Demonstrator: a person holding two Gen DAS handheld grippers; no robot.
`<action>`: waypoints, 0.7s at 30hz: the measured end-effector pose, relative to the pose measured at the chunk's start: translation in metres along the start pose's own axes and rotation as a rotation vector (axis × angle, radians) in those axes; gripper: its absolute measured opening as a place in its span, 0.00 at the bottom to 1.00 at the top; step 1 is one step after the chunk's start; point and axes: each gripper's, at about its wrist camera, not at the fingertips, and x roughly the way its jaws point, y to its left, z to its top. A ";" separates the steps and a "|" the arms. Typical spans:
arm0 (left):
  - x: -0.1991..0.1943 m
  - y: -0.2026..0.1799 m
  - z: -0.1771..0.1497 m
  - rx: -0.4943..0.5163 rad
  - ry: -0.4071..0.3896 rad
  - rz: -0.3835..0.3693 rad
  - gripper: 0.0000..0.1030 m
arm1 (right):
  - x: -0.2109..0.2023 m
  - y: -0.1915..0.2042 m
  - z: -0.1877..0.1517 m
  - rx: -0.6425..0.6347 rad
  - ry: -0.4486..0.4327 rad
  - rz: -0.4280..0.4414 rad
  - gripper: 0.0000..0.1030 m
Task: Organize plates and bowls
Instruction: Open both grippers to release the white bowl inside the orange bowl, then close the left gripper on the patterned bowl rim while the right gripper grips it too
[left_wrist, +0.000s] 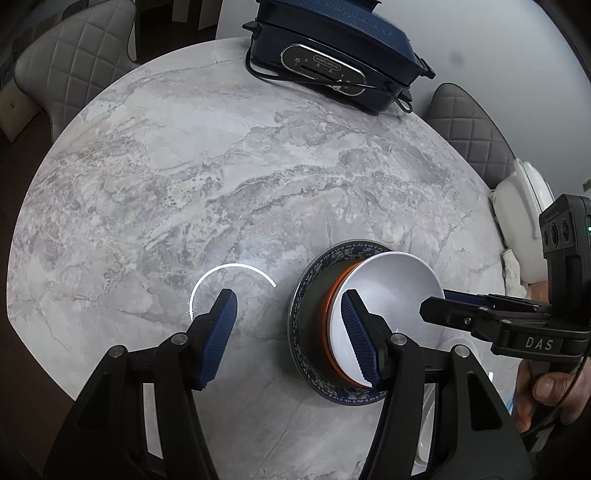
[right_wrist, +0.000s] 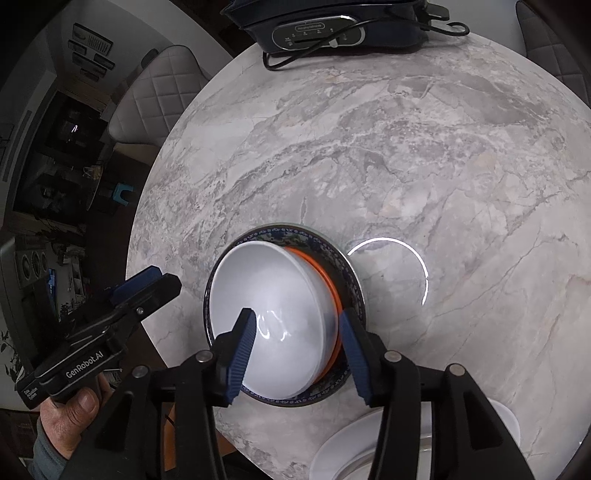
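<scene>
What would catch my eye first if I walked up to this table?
Probably the nested stack near the table's front edge: a white bowl in an orange-rimmed dish, on a blue-patterned plate. The right tongs stand open astride its rim, gripping nothing. Behind, a dark blue cooker sits at the far edge of the marble table.

A home dining room: round marble table (left_wrist: 177, 155), quilted chairs (left_wrist: 70, 59), electric grill (left_wrist: 332, 51), stacked bowls (right_wrist: 273, 314).

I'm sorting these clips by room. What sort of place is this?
Probably a home dining area: a round marble table, quilted chairs around it, a countertop electric cooker, and stacked bowls on a patterned plate.
</scene>
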 end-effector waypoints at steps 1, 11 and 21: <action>0.000 0.001 -0.001 0.006 0.004 -0.001 0.55 | -0.003 -0.002 0.000 0.008 -0.004 0.008 0.49; 0.031 0.026 -0.010 0.067 0.134 -0.087 0.60 | -0.032 -0.079 0.003 0.102 -0.037 0.074 0.30; 0.066 0.026 -0.014 0.072 0.213 -0.124 0.59 | 0.010 -0.070 -0.011 0.075 0.057 0.131 0.28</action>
